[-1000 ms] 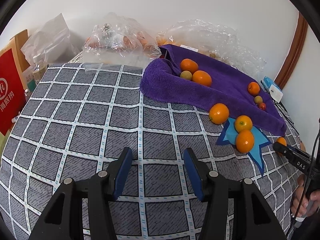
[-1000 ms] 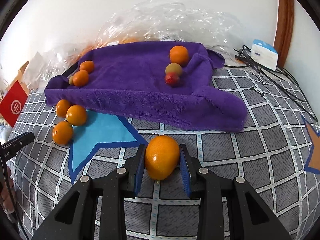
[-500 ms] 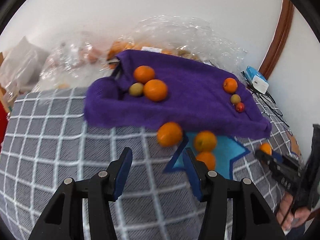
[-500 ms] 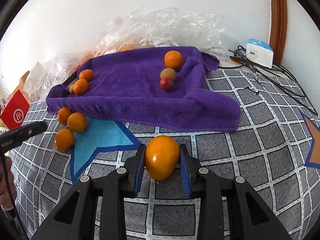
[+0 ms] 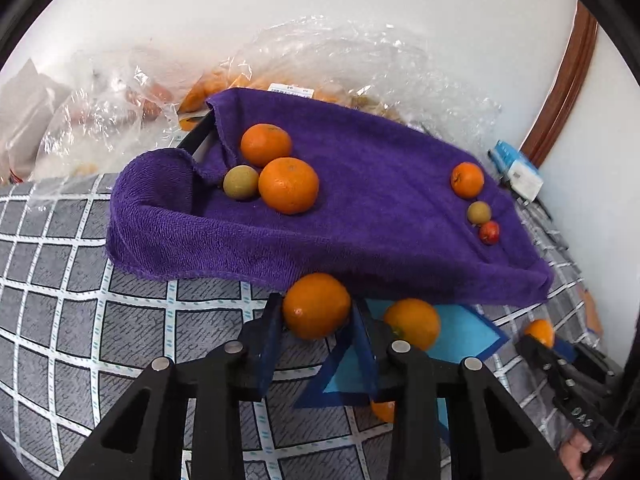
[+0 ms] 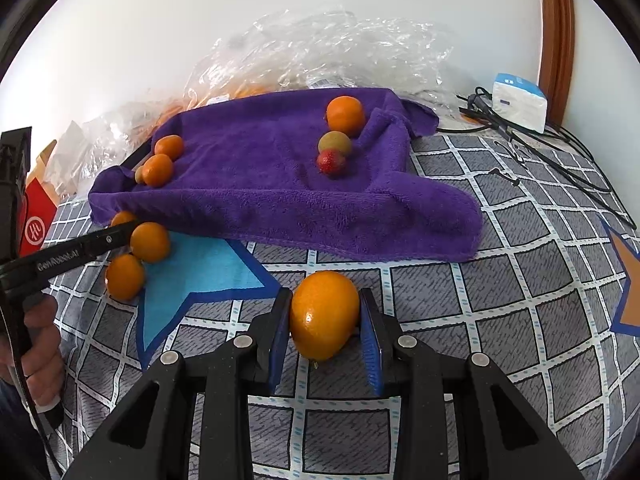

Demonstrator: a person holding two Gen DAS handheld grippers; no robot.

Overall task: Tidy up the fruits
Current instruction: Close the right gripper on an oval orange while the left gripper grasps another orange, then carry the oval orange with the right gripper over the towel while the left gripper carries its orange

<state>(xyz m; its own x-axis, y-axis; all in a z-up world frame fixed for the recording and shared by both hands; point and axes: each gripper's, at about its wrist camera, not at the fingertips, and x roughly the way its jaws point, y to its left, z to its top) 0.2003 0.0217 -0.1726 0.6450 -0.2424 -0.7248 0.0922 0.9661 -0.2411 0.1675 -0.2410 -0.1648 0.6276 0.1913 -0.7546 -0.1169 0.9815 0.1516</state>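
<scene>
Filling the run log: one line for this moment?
left tool: closing on orange | right tool: grips orange | purple towel: six fruits

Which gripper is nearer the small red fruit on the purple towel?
Right. The right gripper sits just before the towel's front edge, below the red fruit. The left gripper is farther along toward the towel's other end.

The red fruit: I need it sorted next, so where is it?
In the right wrist view, the red fruit lies on the purple towel, right of centre, touching the green fruit.
</scene>
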